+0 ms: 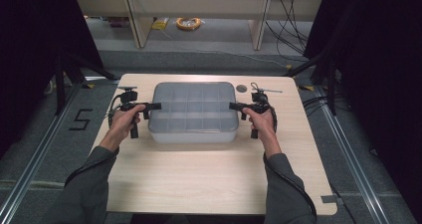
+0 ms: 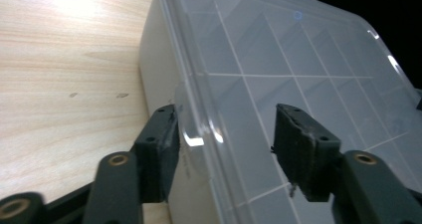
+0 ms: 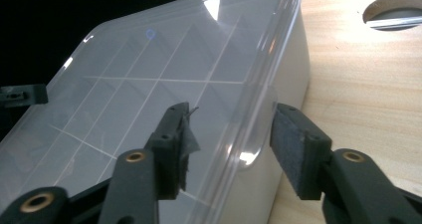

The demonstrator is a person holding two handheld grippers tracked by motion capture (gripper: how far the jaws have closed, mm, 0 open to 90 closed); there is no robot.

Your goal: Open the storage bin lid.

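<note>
A translucent plastic box with a clear lid and a grid of compartments sits at the middle of the wooden table. My left gripper reaches its left end, level with the lid. In the left gripper view the jaws straddle the lid's rim, one jaw outside by the wall, the other over the lid, with a gap showing. My right gripper meets the right end. Its jaws likewise straddle the lid edge, pads apart from the box lid.
A round hole in the tabletop lies just behind the box's right corner, also seen as the hole in the right gripper view. Beyond the table are shelf legs and a yellow cable coil on the floor. Dark stands flank the table.
</note>
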